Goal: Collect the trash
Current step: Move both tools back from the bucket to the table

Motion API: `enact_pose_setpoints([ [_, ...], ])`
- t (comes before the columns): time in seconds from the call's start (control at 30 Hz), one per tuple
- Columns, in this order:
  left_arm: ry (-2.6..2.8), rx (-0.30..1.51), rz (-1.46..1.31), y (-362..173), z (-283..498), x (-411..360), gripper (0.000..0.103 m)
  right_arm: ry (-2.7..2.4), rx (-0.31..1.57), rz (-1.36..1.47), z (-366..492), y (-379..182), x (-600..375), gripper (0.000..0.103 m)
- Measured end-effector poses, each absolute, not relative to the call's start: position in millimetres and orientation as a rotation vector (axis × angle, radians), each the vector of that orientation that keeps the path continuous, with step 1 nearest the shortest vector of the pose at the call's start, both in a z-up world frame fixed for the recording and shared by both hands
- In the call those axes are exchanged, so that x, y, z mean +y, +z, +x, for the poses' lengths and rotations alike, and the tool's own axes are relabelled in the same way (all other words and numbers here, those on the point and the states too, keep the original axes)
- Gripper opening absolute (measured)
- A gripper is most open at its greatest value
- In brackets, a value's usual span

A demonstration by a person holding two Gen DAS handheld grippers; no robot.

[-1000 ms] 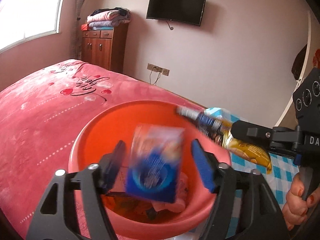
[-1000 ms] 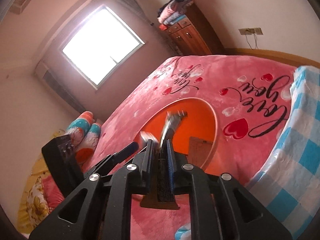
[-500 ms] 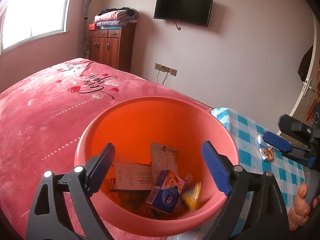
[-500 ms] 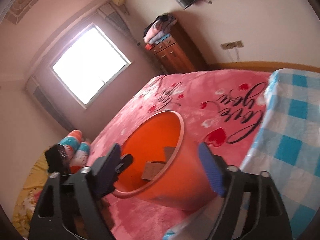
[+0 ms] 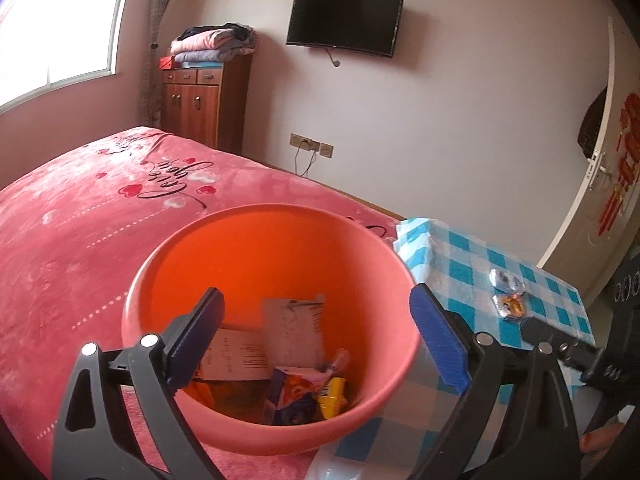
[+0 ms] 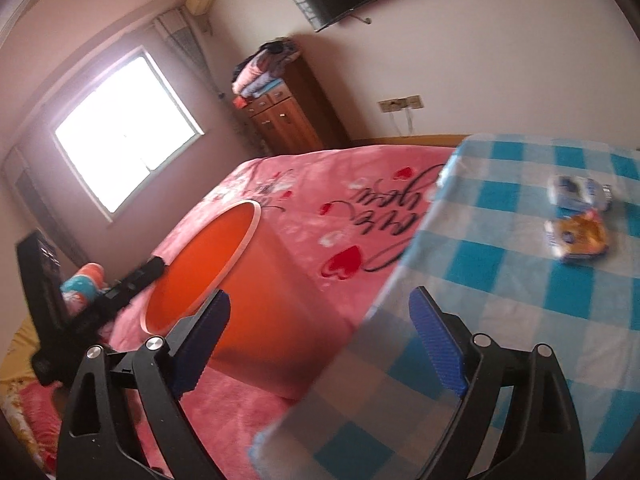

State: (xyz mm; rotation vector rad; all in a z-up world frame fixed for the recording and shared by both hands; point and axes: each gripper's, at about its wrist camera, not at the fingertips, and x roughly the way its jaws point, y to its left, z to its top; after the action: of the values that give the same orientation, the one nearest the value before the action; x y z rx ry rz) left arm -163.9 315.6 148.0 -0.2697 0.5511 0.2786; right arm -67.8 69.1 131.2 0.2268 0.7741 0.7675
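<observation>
Over the pink bed, both the left tool point(image 5: 316, 344) and right tool point(image 6: 318, 340) gape empty; only the left view shows cartons inside the orange bucket point(image 5: 160, 280), while two crumpled wrappers point(image 6: 578, 216) lie on the checked desk point(image 6: 500, 280).

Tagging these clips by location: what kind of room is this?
Most likely a bedroom in a home: a bed under a pink blanket, a wooden dresser stacked with folded bedding, and a wall-mounted TV.

I see daylight from the window point(image 5: 52, 28), overexposed to white glare. Fisheye bends the edges. My right view is motion-blurred, especially the wrappers point(image 6: 578, 228); shadows are soft.
</observation>
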Motion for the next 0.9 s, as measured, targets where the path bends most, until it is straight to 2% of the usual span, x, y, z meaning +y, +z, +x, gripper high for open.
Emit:
enact_pose_setpoints([
  [0.9, 0.108, 0.629, -0.111, 149, -124, 196, 0.095, 0.423, 0.714, 0.222, -63, 90, -57, 0.092],
])
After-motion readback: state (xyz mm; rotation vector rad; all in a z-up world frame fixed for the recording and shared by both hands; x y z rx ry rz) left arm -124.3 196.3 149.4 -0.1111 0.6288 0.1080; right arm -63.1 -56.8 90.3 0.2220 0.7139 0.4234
